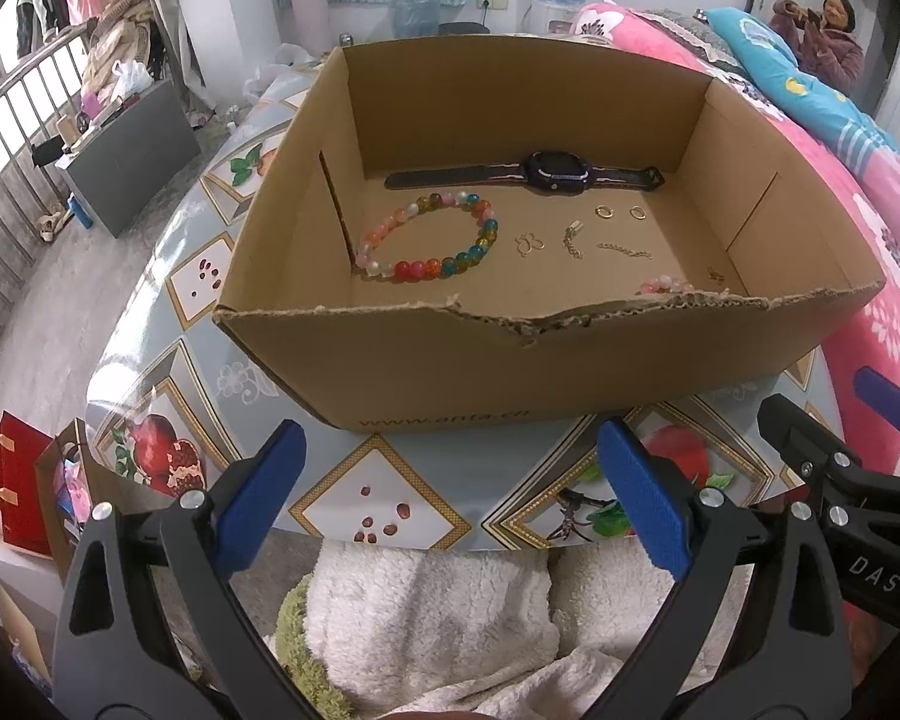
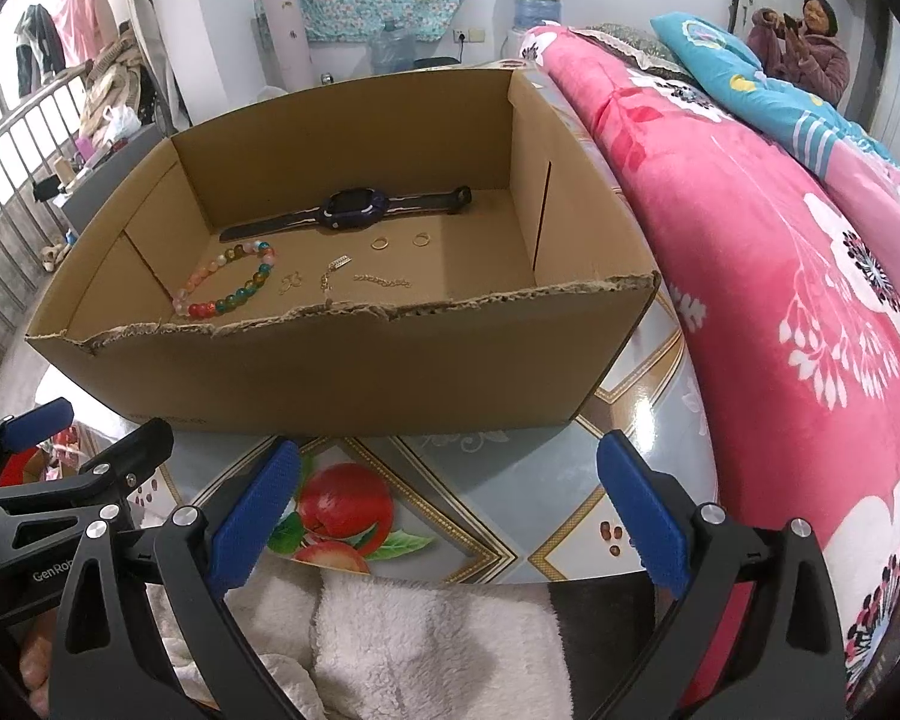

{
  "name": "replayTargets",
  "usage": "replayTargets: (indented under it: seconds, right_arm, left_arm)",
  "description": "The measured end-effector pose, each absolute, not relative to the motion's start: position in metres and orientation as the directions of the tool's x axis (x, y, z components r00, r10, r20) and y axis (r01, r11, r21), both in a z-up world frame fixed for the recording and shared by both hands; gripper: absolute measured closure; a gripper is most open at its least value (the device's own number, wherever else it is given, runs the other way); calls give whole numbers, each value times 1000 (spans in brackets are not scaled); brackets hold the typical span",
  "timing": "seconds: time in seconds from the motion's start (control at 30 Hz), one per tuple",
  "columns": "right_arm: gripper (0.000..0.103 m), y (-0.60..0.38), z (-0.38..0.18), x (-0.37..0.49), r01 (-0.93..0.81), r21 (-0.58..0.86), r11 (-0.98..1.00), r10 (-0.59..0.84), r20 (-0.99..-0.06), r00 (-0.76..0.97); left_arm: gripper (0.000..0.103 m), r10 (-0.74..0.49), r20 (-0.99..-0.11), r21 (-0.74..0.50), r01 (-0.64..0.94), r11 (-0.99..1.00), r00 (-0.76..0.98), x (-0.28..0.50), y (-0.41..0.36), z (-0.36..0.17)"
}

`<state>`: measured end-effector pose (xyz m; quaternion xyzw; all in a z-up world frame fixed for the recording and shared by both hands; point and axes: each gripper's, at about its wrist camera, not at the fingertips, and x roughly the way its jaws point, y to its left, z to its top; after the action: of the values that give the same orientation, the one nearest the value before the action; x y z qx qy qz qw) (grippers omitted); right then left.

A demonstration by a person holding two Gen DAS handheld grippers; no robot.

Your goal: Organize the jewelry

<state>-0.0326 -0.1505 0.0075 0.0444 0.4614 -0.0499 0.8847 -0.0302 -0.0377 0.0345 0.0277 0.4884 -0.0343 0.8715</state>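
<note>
While jaws gape, cardboard box (image 1: pixel 426 366) holds watch (image 1: pixel 555 172), beaded bracelet (image 1: pixel 429 235), rings (image 1: pixel 603 212)

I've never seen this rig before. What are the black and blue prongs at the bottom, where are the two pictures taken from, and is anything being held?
Those prongs are two hand-held grasping tools, one per hand, each carrying a camera that looks along its fingers. One picture is from the left tool, the other from the right tool. Both are open and hold nothing. Ahead, on a fruit-patterned table, stands an open brown cardboard box. Inside it lie a dark wristwatch, a multicoloured bead bracelet, two small gold rings and thin gold chain pieces.
</note>
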Motion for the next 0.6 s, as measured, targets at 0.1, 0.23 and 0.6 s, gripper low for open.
replayTargets:
  seconds: [0.1, 0.23, 0.6]
  right_arm:
    - [6, -151, 8, -32, 129, 32, 991, -47, -821, 570]
    - [7, -150, 8, -32, 129, 32, 991, -48, -821, 569]
    - [7, -150, 8, -32, 129, 32, 991, -47, -823, 567]
  left_arm:
    - [9, -36, -854, 11, 87, 996, 518, -29, -37, 35]
    - [9, -40, -857, 4, 85, 996, 514, -29, -36, 34]
    - [9, -40, -861, -1, 77, 997, 507, -28, -36, 33]
